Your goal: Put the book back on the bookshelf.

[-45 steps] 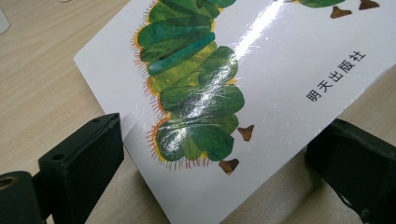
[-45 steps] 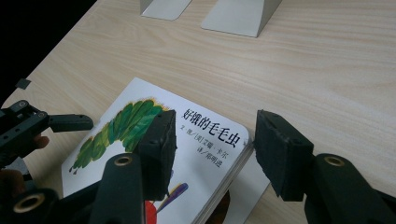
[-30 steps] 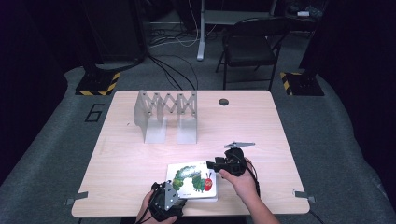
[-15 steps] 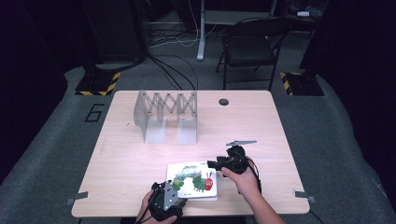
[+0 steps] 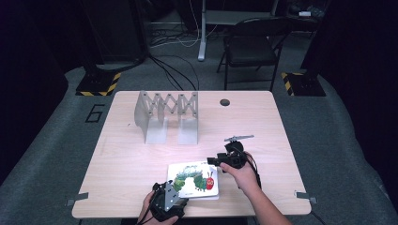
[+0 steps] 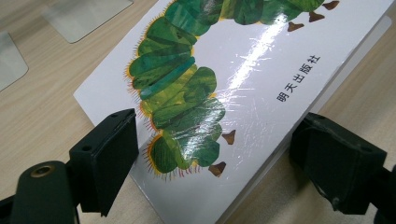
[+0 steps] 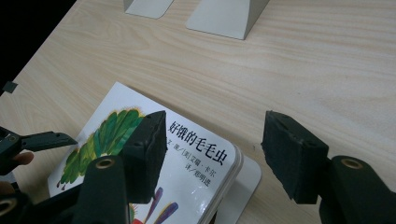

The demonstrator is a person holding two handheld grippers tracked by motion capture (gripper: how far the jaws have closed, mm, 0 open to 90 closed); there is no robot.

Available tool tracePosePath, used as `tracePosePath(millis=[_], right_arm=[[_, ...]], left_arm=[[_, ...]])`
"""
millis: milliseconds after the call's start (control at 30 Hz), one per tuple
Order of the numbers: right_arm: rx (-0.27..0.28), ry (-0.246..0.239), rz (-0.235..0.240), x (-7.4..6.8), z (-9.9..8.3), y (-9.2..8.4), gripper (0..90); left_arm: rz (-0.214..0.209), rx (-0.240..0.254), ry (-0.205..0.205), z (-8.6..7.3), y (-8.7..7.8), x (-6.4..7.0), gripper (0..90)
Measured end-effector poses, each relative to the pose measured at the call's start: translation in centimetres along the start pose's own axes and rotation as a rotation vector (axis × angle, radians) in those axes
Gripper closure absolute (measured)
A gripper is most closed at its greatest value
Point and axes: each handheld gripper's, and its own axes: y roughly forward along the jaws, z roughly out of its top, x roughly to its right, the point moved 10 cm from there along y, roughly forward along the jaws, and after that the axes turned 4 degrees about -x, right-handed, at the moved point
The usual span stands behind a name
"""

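A white picture book (image 5: 193, 180) with a green caterpillar on its cover lies flat near the table's front edge. My left gripper (image 5: 170, 197) sits at its near left corner. In the left gripper view the book (image 6: 224, 93) fills the gap and both pads (image 6: 109, 156) touch its edges, so my left gripper (image 6: 210, 135) is shut on that corner. My right gripper (image 5: 215, 161) is at the book's far right corner. Its jaws have just been opening and my right gripper (image 7: 217, 135) stands open: one jaw is over the cover (image 7: 187, 158), the other over bare wood.
A grey expanding metal rack (image 5: 166, 116) stands upright at the middle back of the wooden table (image 5: 263, 122), with its feet (image 7: 224, 16) ahead of my right gripper. A dark round grommet (image 5: 225, 102) sits at the back. A folding chair (image 5: 251, 47) stands behind the table.
The right gripper's jaws have spread apart at the book's far right corner. The book and the left gripper have stayed where they were.
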Motion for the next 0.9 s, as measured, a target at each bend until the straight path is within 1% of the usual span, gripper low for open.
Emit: tracePosePath(millis=[67,100,167,200,233,367,400,433,567,600,667,733,900], right_arm=[[0.001,-0.002,0.006,0.0,0.0,0.4,39.3],[-0.008,0.007,0.004,0.0,-0.1,0.5,39.1],[-0.008,0.005,0.004,0.1,-0.1,0.6,38.9],[-0.014,0.007,0.001,0.2,-0.1,0.9,38.3],[-0.009,0.001,0.003,0.2,-0.1,1.0,38.0],[-0.017,0.039,0.018,0.5,-0.3,1.1,36.9],[-0.009,0.036,0.025,0.6,-0.2,1.2,36.7],[-0.014,0.048,0.029,0.6,-0.3,1.2,36.7],[-0.015,0.07,0.047,0.7,-0.4,1.5,36.6],[-0.009,0.064,0.051,0.8,-0.3,1.6,36.6],[-0.014,0.073,0.062,0.7,-0.4,1.7,36.7],[-0.019,0.073,0.062,0.7,-0.5,2.0,36.7],[-0.042,0.075,0.08,0.3,-0.9,2.5,36.7]], left_arm=[[0.002,0.001,-0.005,0.0,0.0,0.0,15.7],[0.014,0.007,-0.007,0.1,0.1,-0.1,15.7],[0.014,0.008,-0.007,0.1,0.1,-0.1,15.7],[0.004,0.001,-0.006,0.0,0.1,-0.1,15.7],[0.004,0.004,-0.005,0.0,0.1,-0.2,15.7],[0.006,0.006,-0.004,0.1,0.2,-0.2,15.7],[0.007,0.008,-0.005,0.1,0.2,-0.2,15.7],[0.007,0.01,-0.007,0.1,0.2,-0.2,15.7],[0.005,0.014,-0.008,0.1,0.2,-0.2,15.7],[0.006,0.014,-0.005,0.1,0.2,-0.2,15.7],[0.006,0.015,-0.005,0.1,0.2,-0.2,15.7],[0.006,0.015,-0.006,0.0,0.2,-0.2,15.7],[0.008,0.015,-0.004,0.0,0.2,-0.3,15.7]])
